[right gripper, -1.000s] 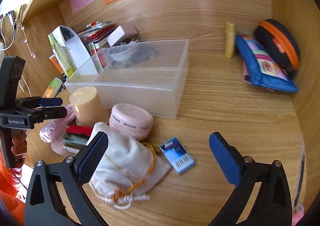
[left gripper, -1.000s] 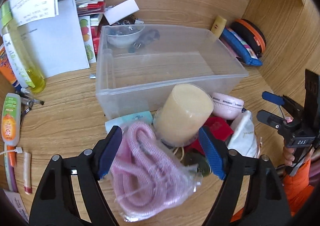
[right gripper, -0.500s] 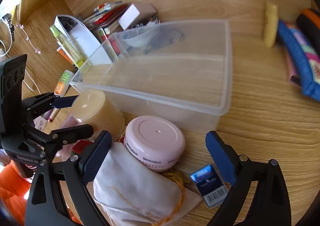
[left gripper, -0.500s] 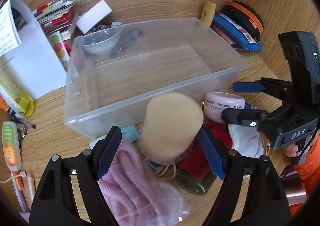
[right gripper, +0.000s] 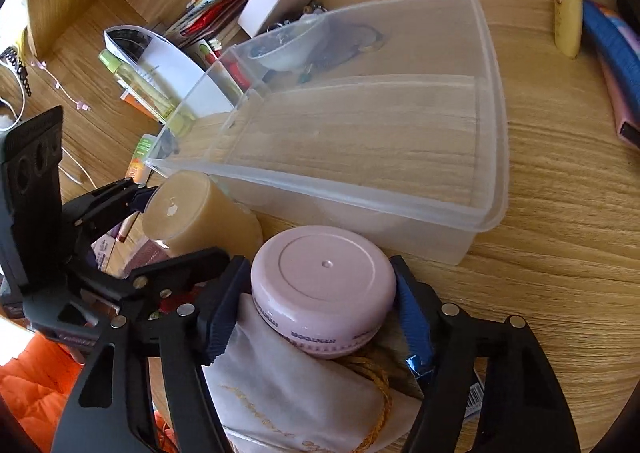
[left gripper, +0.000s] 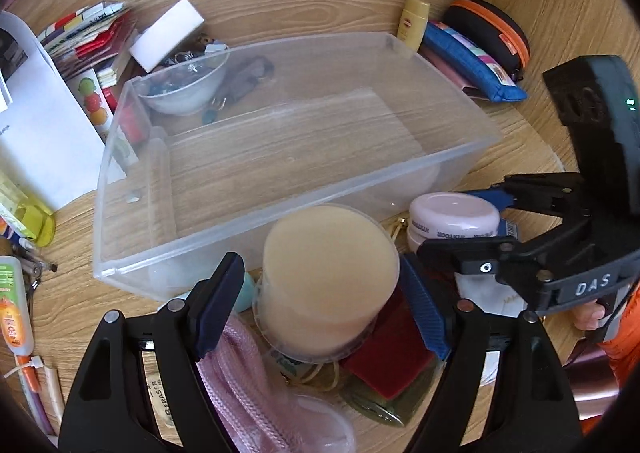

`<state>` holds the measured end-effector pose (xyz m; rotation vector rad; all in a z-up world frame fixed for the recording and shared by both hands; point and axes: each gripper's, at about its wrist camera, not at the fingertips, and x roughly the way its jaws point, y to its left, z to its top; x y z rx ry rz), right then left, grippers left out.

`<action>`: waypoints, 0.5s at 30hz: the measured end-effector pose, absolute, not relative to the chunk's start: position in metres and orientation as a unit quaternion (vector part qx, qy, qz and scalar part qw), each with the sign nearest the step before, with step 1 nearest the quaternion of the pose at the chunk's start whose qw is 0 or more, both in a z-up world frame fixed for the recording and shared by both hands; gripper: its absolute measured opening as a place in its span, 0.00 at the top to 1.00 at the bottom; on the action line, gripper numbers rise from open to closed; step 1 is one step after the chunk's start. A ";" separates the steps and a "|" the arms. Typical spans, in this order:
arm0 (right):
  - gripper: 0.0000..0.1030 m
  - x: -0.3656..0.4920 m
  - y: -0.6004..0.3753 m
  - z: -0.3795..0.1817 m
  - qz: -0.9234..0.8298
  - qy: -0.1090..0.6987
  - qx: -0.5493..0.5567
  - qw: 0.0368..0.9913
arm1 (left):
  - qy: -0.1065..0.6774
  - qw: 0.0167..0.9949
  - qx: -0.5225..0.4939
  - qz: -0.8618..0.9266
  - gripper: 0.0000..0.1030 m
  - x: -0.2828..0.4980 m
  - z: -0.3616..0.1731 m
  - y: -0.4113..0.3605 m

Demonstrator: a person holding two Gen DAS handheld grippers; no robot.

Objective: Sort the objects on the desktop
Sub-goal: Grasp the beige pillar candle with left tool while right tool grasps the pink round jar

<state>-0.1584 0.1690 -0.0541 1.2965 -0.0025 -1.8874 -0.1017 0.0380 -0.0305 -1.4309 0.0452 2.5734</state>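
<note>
Both grippers lowered; right gripper [right gripper: 320, 305] brackets pink jar [right gripper: 324, 285].

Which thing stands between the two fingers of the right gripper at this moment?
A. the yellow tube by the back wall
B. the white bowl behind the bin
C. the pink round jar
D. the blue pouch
C: in the right wrist view the pink jar sits between the blue pads of the right gripper, on a white cloth bag in front of the clear bin.
</note>
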 end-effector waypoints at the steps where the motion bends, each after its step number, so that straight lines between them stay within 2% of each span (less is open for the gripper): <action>1: 0.37 -0.157 0.170 -0.052 -0.755 0.004 0.511 0.411 | 0.018 0.094 -0.483 0.871 0.39 -0.102 -0.031 0.039; 3: 0.37 -0.153 0.172 -0.048 -0.764 0.013 0.500 0.408 | 0.024 0.092 -0.480 0.872 0.43 -0.100 -0.031 0.040; 7: 0.38 -0.148 0.179 -0.040 -0.772 0.014 0.487 0.409 | 0.048 0.080 -0.459 0.883 0.44 -0.092 -0.028 0.044; 15: 0.42 -0.136 0.197 -0.016 -0.800 0.017 0.443 0.404 | 0.023 0.086 -0.455 0.886 0.45 -0.080 -0.021 0.039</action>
